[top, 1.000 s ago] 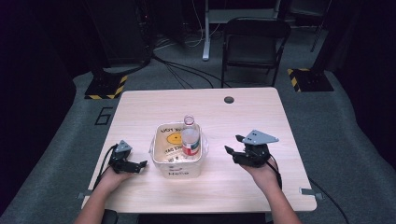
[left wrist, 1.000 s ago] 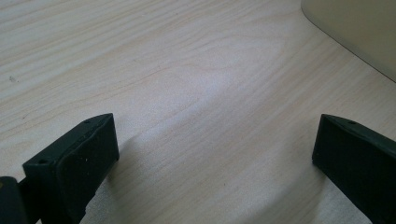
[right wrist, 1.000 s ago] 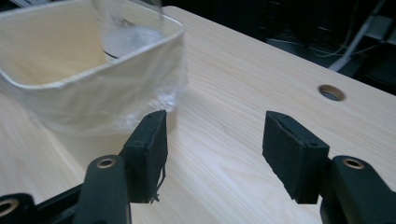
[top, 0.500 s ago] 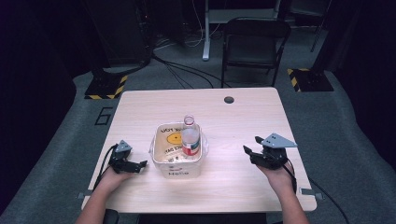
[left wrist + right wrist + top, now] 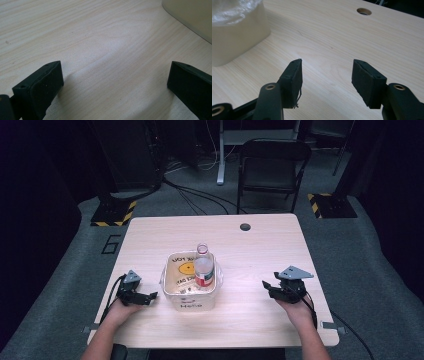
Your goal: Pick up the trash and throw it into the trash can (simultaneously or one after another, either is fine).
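A white plastic tub (image 5: 192, 302) stands in the middle of the wooden table (image 5: 260, 245). In it a clear bottle (image 5: 203, 267) with a red label stands upright beside printed packets. My left gripper (image 5: 150, 296) rests on the table just left of the tub, jaws wide open with bare wood between them (image 5: 116, 72); the tub's wall (image 5: 190, 15) shows at the upper right there. My right gripper (image 5: 267, 287) sits low over the table well right of the tub, open and empty (image 5: 327, 67). The tub (image 5: 237, 37) lies off to its upper left.
A round cable hole (image 5: 245, 226) is in the table's far side, also visible ahead of the right gripper (image 5: 364, 11). A black chair (image 5: 272, 165) stands beyond the table. Cables trail from both grippers toward the front edge.
My right gripper has moved away from the tub, to the right and lower toward the table's front. The left gripper has stayed where it was.
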`<action>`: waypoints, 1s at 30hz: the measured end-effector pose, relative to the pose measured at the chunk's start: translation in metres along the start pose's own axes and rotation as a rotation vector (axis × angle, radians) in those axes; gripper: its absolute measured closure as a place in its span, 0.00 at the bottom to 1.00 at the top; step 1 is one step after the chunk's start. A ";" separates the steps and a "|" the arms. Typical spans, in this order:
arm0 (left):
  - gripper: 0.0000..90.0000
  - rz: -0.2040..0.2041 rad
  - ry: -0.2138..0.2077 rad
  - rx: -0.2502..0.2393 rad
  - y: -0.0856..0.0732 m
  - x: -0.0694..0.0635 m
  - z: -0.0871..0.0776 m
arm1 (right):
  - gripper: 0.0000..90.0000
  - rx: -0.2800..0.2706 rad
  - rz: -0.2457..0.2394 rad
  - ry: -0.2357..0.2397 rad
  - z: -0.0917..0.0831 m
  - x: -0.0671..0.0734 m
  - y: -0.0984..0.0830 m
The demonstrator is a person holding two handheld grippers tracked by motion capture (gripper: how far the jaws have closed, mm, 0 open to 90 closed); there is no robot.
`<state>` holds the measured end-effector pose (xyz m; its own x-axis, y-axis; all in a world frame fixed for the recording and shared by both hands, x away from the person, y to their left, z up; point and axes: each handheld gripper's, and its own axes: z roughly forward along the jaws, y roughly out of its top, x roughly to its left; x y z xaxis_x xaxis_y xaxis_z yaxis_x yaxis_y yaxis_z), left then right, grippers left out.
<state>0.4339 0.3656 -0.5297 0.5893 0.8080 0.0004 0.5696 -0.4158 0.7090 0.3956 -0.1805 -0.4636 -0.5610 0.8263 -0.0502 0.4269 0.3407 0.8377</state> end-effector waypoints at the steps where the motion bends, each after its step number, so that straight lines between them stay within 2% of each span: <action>1: 0.00 0.000 0.000 0.000 0.000 0.000 0.000 | 0.46 0.000 0.000 0.000 0.000 0.000 0.000; 6: 0.00 0.000 0.000 0.000 0.000 0.000 0.000 | 0.46 0.021 0.044 -0.007 0.004 -0.009 -0.008; 8: 0.00 -0.006 0.009 -0.015 0.000 0.000 0.001 | 0.46 0.035 0.084 -0.007 0.006 -0.016 -0.014; 10: 0.00 -0.010 0.010 -0.014 0.000 -0.001 0.002 | 0.46 0.045 0.103 -0.008 0.008 -0.019 -0.017; 12: 0.00 -0.024 0.010 -0.018 0.001 -0.001 0.003 | 0.46 0.053 0.106 -0.014 0.009 -0.022 -0.020; 19: 0.00 -0.018 0.011 -0.007 0.004 -0.001 0.005 | 0.46 0.084 0.140 -0.024 0.013 -0.030 -0.031; 22: 0.00 -0.016 0.008 -0.001 0.004 -0.001 0.005 | 0.46 0.089 0.131 -0.028 0.014 -0.030 -0.034; 30: 0.00 -0.014 0.010 -0.012 0.007 -0.001 0.008 | 0.43 0.041 0.164 -0.029 0.011 -0.032 -0.042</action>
<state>0.4420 0.3588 -0.5307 0.5758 0.8176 -0.0027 0.5707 -0.3996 0.7174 0.4038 -0.2166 -0.5031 -0.4608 0.8848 0.0691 0.5399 0.2177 0.8131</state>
